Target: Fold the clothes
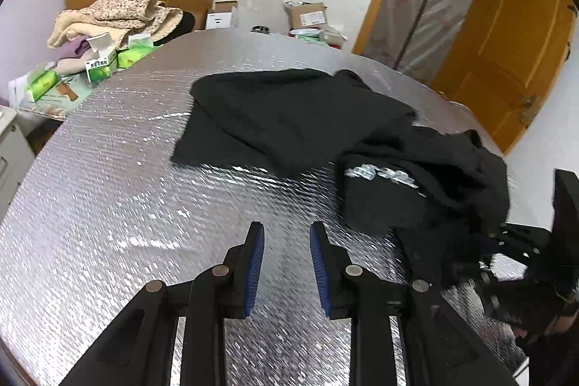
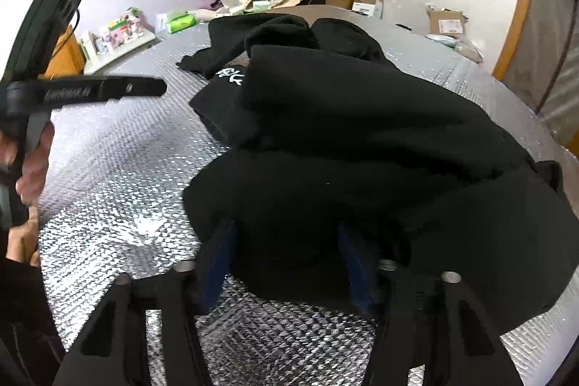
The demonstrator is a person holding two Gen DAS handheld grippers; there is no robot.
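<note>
The left gripper (image 1: 286, 237) hovers released over bare foil table (image 1: 108, 187), while the right gripper (image 2: 286, 241), jaws spread around bunched cloth, meets the soft, limp black garment (image 2: 362, 132); grasp its hem edge.

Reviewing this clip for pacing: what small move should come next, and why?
Probably close the right gripper on the black garment: its jaws stand open with a bunched fold between them. The left gripper is open over bare foil table, holding nothing.
</note>
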